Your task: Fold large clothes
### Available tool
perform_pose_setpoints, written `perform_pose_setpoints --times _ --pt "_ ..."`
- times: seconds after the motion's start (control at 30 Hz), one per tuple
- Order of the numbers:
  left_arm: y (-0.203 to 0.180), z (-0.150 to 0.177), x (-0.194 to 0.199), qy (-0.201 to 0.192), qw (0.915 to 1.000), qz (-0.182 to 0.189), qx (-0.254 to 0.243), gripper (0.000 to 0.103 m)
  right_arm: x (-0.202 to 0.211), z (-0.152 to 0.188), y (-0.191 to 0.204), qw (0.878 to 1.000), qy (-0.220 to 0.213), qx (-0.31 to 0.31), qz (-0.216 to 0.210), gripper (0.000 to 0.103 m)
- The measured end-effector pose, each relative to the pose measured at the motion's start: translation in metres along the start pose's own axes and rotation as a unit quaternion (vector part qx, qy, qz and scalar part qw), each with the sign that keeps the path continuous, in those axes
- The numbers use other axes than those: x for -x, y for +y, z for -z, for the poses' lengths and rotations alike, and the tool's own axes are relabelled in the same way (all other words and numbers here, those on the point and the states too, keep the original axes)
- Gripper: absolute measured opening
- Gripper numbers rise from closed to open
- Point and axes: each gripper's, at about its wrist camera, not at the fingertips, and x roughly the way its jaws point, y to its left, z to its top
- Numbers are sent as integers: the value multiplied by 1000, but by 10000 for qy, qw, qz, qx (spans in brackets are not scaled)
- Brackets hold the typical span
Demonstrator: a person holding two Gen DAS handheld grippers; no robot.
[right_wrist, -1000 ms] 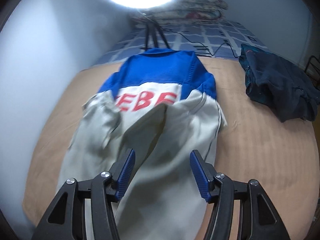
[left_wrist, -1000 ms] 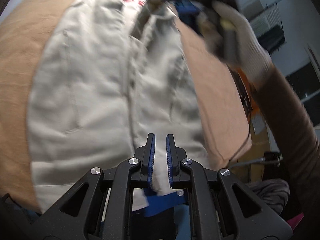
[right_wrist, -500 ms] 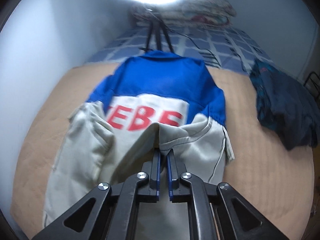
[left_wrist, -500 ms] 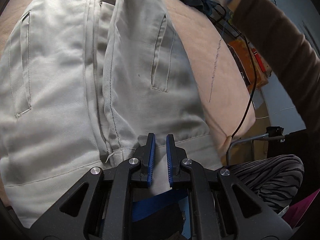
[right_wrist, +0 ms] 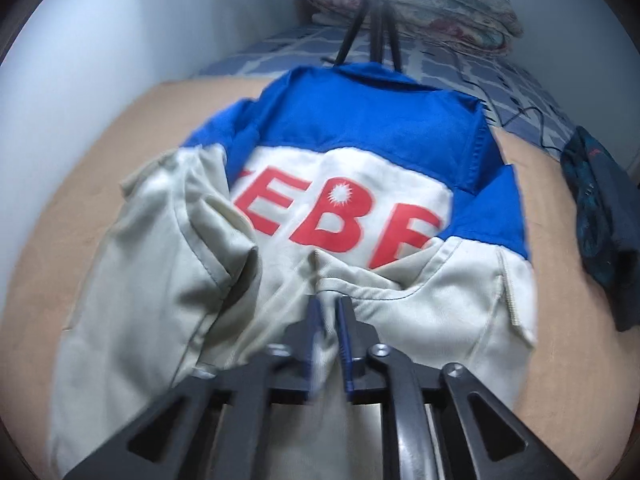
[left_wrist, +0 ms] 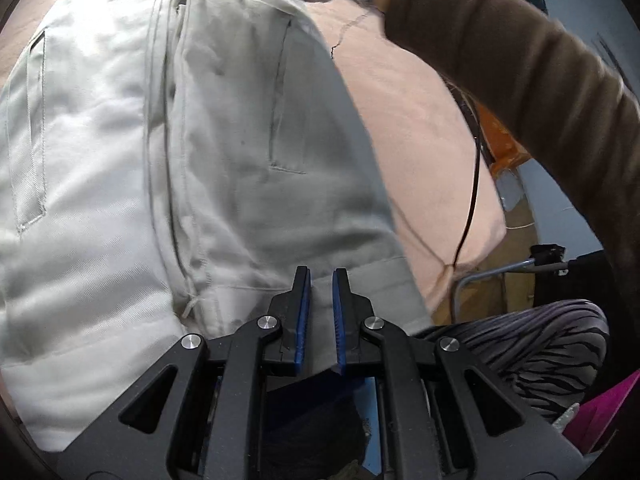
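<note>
A large jacket [right_wrist: 352, 128], blue at the shoulders, beige below, with red letters across the back, lies on a tan blanket [right_wrist: 120, 132]. My right gripper [right_wrist: 329, 304] stands over the jacket's middle with a raised fold of beige cloth pinched between its pads; its jaws are opening slightly. The left wrist view shows the beige part of the jacket [left_wrist: 100, 160] with pocket seams and a centre seam. My left gripper [left_wrist: 321, 276] is shut on the beige hem at the near edge. A person's brown sleeve [left_wrist: 500, 52] crosses the top right.
A dark garment [right_wrist: 600, 208] lies at the blanket's right edge. A tripod [right_wrist: 376, 36] and a folded quilt [right_wrist: 440, 8] stand behind the jacket. A black cable [left_wrist: 474, 184] runs over the blanket's [left_wrist: 420, 140] edge. A striped trouser leg [left_wrist: 540, 340] is at lower right.
My right gripper went from wide open to nearly shut on a fold of cloth and sank closer to the jacket. The left gripper kept its grip while the sleeve moved across the top.
</note>
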Motion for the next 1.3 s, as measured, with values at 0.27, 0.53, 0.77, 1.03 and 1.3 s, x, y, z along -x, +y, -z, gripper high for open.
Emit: perform_pose_setpoints --times 0.27,0.53,0.77,1.03,1.3 --pt "-6 10 34 -465 9986 23 -258 8 101 68 -21 9973 -406 -210 -577 21" --pt "27 19 88 -1234 9918 -331 -55 8 71 141 34 9986 113 395 -326 20" --pt "87 24 133 -1848 9785 -658 631 39 83 167 33 9985 -27 535 -90 22" --pt "147 36 139 -1849 9716 -762 1263 39 172 243 45 9946 -228 610 -802 22" --pt "147 40 103 -1192 9828 -995 1004 38 192 345 82 9859 198 1179 -1173 22"
